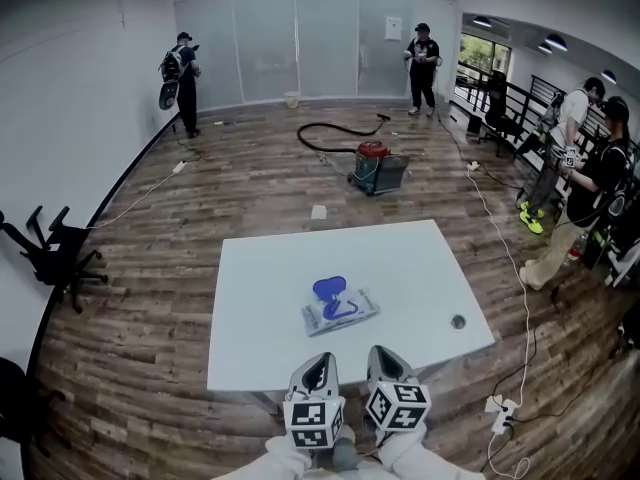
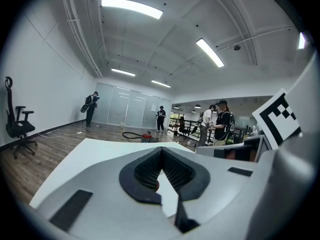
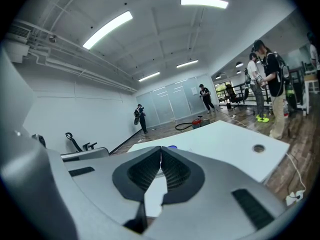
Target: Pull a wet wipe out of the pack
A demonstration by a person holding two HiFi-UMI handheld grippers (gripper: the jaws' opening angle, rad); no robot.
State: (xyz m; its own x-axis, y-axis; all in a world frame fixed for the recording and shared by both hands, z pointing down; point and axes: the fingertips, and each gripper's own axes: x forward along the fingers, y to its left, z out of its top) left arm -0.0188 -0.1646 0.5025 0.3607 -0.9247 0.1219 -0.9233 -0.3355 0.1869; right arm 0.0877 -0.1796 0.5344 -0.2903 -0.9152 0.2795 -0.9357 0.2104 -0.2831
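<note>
Head view: a white table [image 1: 420,268] fills the middle of the frame on a wood floor. The wet wipe pack [image 1: 343,312] lies flat near the table's centre, with its blue flap [image 1: 329,290] standing open at its upper left end. At the bottom centre, the left gripper [image 1: 317,367] and right gripper [image 1: 384,359] sit side by side at the table's near edge, well apart from the pack. A red vacuum cleaner [image 1: 373,165] and several people stand in the upper half. Left gripper view: the jaws are pressed together at their tips with nothing between them, and bare table shows beyond. Right gripper view: the jaws likewise meet, empty, and a sliver of the blue flap [image 3: 172,147] peeks just above them at frame centre. The pack looks like soft film, light and likely to slide or lift when tugged. A wipe would be thin, damp and limp. The best hold is probably a pinch at the opening under the flap while the other gripper pins the pack. Whether a wipe tip protrudes cannot be told.
</note>
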